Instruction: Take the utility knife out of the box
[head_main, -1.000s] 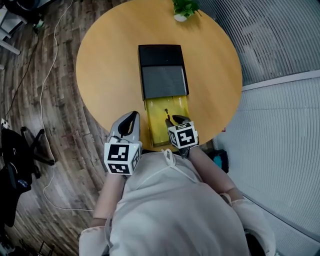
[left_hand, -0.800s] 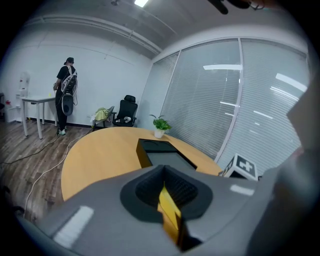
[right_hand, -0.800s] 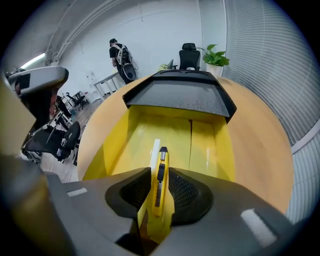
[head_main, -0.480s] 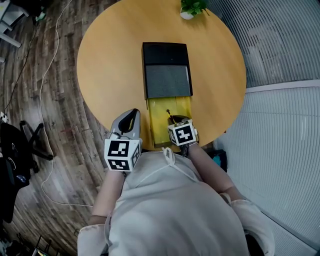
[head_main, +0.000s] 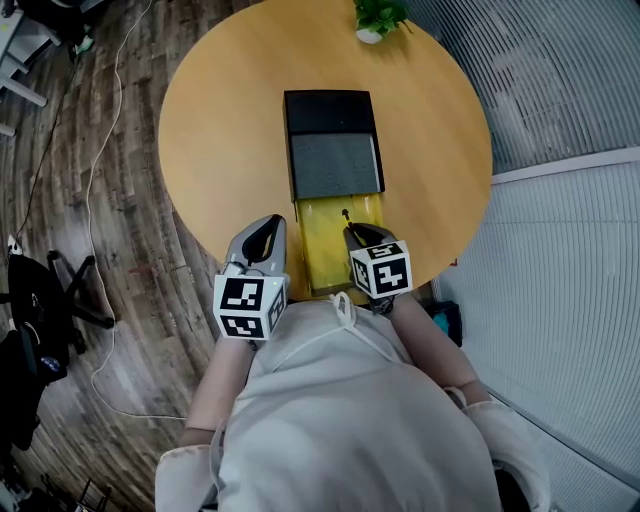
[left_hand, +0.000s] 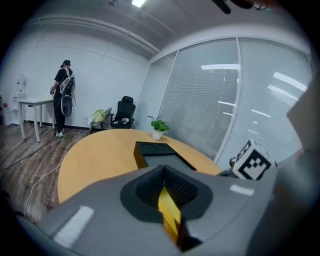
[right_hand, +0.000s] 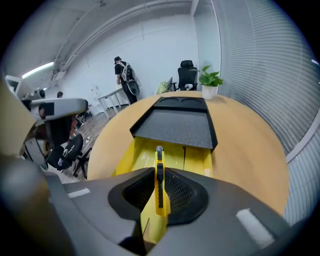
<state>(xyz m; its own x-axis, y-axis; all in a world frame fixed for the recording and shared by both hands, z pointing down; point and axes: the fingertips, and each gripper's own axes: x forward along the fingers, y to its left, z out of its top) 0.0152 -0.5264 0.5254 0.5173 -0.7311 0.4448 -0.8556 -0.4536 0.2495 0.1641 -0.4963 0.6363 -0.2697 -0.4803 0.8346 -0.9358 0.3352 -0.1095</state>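
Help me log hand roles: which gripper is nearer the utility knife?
Right. The right gripper has just been closing its jaws and clamps the utility knife over the yellow tray. The left gripper sits to the knife's left, shut on the tray's left edge.

No words, brands or numbers can be read in any view. Only black-and-white square marker patterns are seen, on the cube (head_main: 249, 305) of the left gripper (head_main: 268, 228) and the cube (head_main: 381, 270) of the right gripper (head_main: 353, 232), both low in the frame.
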